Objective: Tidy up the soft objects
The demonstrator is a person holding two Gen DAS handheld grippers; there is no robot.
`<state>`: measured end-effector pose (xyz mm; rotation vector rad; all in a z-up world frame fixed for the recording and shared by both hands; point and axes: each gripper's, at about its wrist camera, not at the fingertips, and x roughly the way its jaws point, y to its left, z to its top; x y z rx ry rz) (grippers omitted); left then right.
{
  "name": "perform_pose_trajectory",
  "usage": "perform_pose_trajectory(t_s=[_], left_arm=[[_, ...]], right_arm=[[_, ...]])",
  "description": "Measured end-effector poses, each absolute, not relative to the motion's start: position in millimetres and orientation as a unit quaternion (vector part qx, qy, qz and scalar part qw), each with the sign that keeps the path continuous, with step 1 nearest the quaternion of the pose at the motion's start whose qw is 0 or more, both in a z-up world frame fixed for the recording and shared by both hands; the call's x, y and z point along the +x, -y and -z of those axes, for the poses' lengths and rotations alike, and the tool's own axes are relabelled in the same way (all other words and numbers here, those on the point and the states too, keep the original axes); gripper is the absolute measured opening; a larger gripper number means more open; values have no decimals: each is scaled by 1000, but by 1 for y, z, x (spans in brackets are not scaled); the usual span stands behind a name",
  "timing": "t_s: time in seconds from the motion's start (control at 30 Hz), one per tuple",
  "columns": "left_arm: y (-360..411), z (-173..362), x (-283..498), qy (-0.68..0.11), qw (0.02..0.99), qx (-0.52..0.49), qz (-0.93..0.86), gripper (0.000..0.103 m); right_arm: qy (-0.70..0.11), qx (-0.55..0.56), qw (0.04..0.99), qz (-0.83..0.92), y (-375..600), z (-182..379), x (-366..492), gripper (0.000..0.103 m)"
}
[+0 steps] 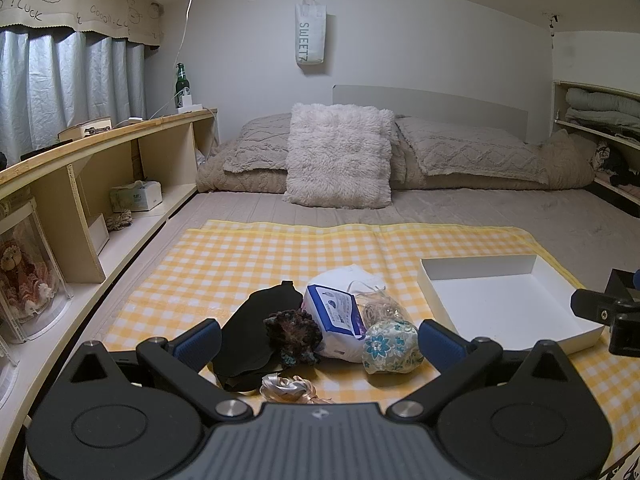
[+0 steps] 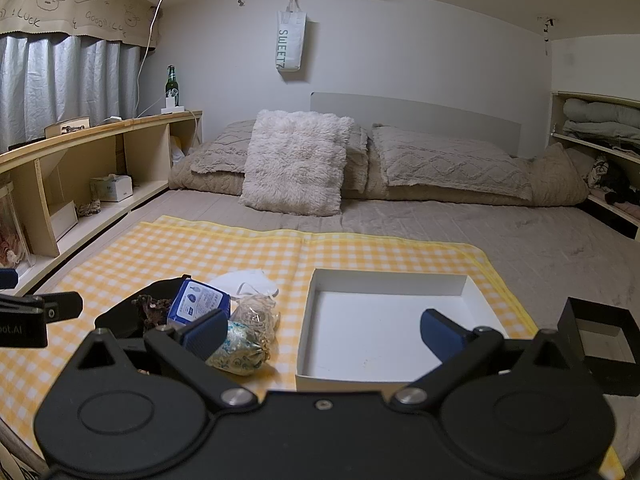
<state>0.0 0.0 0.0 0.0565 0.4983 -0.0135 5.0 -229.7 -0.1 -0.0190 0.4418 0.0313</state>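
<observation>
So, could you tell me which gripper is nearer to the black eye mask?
Left. The left gripper hangs open right over the pile, the black eye mask beside its left finger. The right gripper is off over the white box.

Grey wall [image 1: 400,40], curtained window [image 1: 60,80], possibly wooden shelving [image 1: 100,148]

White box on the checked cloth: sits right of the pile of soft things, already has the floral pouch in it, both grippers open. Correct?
Not quite. The white box is empty in the right wrist view; the floral pouch lies on the checked cloth in the pile, left of the box. The rest holds: left gripper and right gripper are both open.
</observation>
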Motion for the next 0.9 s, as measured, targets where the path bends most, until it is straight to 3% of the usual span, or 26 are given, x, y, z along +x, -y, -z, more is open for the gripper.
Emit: perform_pose_trajectory(t_s=[0.9], left_arm=[[0, 0, 0, -247, 969, 28, 6, 103]], right_arm=[[-220, -9, 975, -15, 230, 0, 5, 103]])
